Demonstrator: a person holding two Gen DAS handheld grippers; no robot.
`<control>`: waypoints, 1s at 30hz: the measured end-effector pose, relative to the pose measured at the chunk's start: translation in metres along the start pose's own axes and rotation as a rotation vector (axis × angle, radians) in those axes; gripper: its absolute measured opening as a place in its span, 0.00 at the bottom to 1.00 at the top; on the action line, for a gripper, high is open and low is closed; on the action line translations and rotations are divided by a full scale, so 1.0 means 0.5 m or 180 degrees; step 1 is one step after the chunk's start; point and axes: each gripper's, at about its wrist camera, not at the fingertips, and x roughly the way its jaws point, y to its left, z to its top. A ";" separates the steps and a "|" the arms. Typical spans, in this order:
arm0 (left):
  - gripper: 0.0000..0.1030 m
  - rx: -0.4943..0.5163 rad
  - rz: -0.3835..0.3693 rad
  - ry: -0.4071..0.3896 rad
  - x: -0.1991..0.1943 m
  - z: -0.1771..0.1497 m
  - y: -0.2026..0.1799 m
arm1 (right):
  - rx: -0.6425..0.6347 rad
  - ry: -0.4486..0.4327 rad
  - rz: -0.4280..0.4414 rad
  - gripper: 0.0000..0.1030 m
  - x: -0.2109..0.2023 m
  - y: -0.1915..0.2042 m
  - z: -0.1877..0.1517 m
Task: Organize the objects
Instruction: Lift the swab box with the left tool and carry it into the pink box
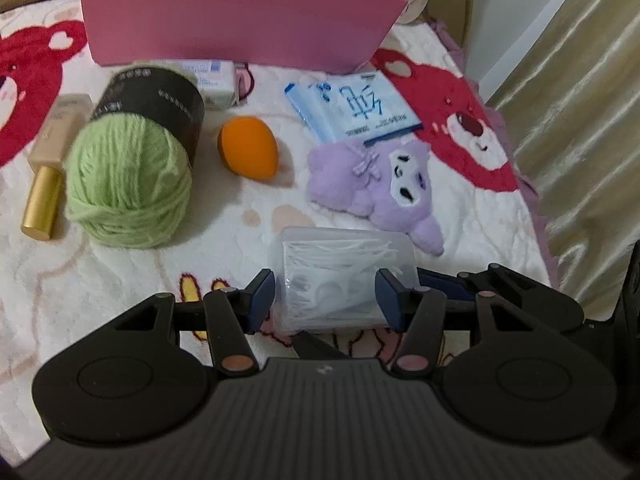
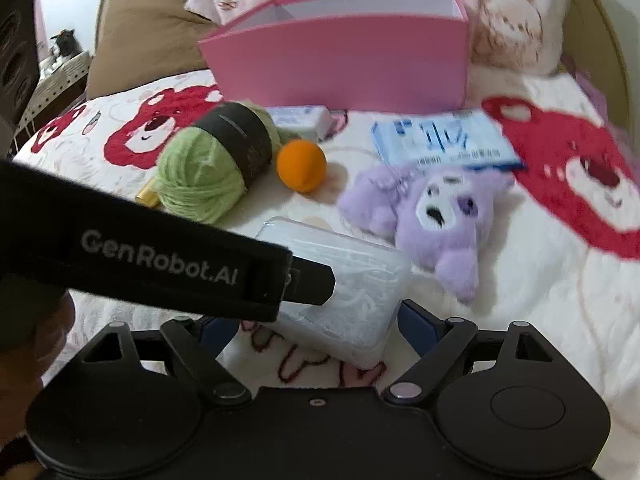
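Showing only rightward: cat (image 2: pixel 64 42)

My left hand-held gripper (image 1: pixel 326 296) is low over the near edge of the bed with its blue-padded fingers (image 1: pixel 260 300) spread apart, one on either side of the clear plastic box (image 1: pixel 344 276), and I cannot tell whether the pads touch its walls. My right hand-held gripper (image 2: pixel 316 326) sits just beside it, jaws also wide open around the same box, its right finger (image 2: pixel 418 326) in plain sight while the other is mostly hidden. The black body of my left gripper crosses the right wrist view from the left, above that hidden finger.
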 end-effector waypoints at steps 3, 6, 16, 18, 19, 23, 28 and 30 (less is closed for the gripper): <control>0.52 -0.0059 0.0006 -0.0091 -0.021 0.003 0.003 | -0.0089 -0.0069 -0.0005 0.85 -0.012 0.009 0.013; 0.52 -0.0044 0.0076 -0.0187 -0.046 0.010 0.007 | -0.0180 -0.0114 0.0039 0.81 -0.026 0.021 0.029; 0.52 -0.0166 0.0088 -0.0451 -0.133 0.084 0.031 | -0.0294 -0.0344 0.0149 0.67 -0.067 0.037 0.118; 0.52 -0.0155 0.0128 -0.0504 -0.143 0.095 0.024 | -0.0312 -0.0380 0.0154 0.67 -0.075 0.039 0.134; 0.52 -0.0133 0.0160 -0.0540 -0.152 0.101 0.020 | -0.0320 -0.0395 0.0161 0.67 -0.077 0.040 0.143; 0.52 -0.0078 0.0225 -0.0619 -0.184 0.124 0.008 | -0.0428 -0.0441 0.0176 0.67 -0.094 0.049 0.177; 0.52 0.0071 0.0257 -0.0640 -0.233 0.166 -0.005 | -0.0561 -0.0545 0.0185 0.66 -0.123 0.059 0.221; 0.52 0.0153 0.0293 -0.0650 -0.251 0.182 -0.011 | -0.0638 -0.0586 0.0207 0.66 -0.131 0.066 0.241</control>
